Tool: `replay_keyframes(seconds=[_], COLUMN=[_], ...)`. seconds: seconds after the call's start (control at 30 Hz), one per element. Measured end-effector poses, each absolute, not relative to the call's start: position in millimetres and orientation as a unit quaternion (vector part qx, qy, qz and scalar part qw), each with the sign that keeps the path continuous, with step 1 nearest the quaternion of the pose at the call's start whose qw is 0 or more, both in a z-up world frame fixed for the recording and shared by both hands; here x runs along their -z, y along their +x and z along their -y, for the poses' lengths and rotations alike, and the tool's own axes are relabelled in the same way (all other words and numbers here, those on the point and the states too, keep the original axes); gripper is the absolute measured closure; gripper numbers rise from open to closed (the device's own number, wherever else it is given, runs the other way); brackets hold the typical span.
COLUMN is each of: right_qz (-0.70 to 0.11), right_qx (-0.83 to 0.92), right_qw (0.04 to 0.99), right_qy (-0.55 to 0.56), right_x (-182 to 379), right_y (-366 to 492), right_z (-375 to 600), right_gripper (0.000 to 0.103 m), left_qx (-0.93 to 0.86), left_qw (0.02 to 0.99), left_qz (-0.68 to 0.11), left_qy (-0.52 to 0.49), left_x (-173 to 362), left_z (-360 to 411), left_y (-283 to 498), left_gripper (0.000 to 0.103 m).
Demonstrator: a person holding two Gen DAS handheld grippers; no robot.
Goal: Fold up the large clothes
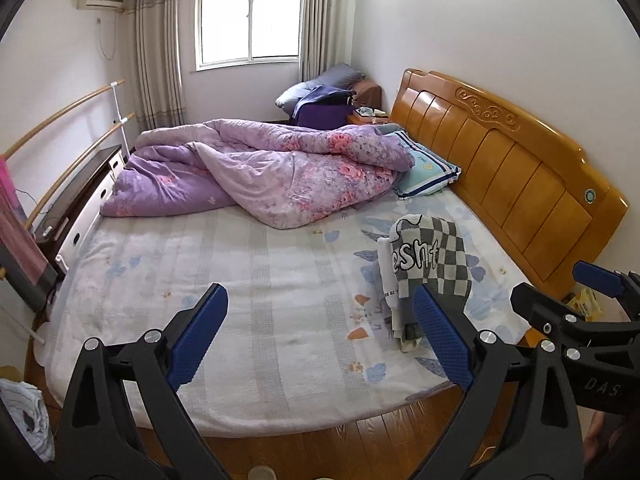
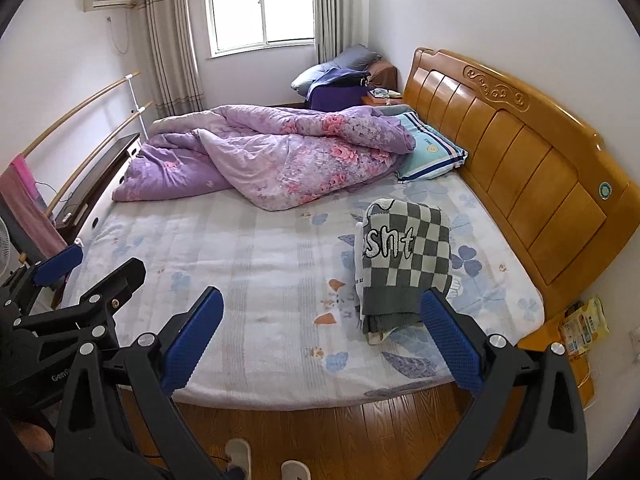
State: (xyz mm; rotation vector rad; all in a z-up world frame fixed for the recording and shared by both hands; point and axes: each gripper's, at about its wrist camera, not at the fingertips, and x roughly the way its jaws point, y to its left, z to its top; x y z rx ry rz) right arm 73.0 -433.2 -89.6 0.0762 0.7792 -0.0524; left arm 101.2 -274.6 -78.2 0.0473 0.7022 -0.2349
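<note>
Looking forward from the left wrist, the left gripper (image 1: 320, 320) hangs above the near edge of the bed (image 1: 240, 280), its two blue-padded fingers (image 1: 198, 336) spread wide with nothing between them. Beyond the right-hand finger lies the folded checkered sweater (image 1: 434, 262), grey and white squares with white lettering across it, stacked on a folded white garment (image 1: 386, 276) whose edge shows along its left side. The pile rests on the pale floral sheet near the wooden headboard (image 1: 500, 160), well apart from the gripper. At the far end of the bed a purple floral quilt (image 1: 272, 168) lies bunched up, touching a blue-striped pillow (image 1: 428, 172). The right gripper (image 1: 560, 292) shows at the right edge, jaws apart and empty.

From the right wrist, the right gripper (image 2: 322, 320) also stands wide open and empty above the bed's (image 2: 240, 272) near edge, over the wooden floor (image 2: 340, 428). The checkered sweater (image 2: 404, 256) sits just past its right-hand finger (image 2: 450, 340), without touching it, with the white garment (image 2: 359, 256) peeking out on the left of the stack. The quilt (image 2: 280, 156) and pillow (image 2: 432, 152) lie beyond, against the headboard (image 2: 520, 152). The left gripper (image 2: 92, 264) appears at the left edge, its jaws parted, holding nothing. Two slippers (image 2: 238, 456) show on the floor at the bottom of this view.
</note>
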Motion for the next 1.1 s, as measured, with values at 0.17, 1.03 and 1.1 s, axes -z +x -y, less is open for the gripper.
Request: replay_keyframes(seconds=[0.17,1.03,1.1], right_qz=[-0.373,-0.36,-0.359], right_qx=[0.02,0.005,0.005], right_qw=[0.927,0.933,0.933], right_qy=[0.036,0.003,0.002], right_x=[82.2,60.6,58.7], right_y=[61.8,38.8,36.7], right_z=[434.4,338.2,326.9], right_gripper=[0.008,0.008,0.008], left_qx=[0.102,0.074,0.071], left_qw=[0.935,0.94,0.941], left_qz=[-0.338,-0.332,-0.33], left_qy=[0.024,0.003,0.004], left_x=[68.7,45.9,43.6], left_z=[277.4,176.1,164.3], left_y=[87.3,58.0,56.6], left_gripper=[0.009,0.009,0.009])
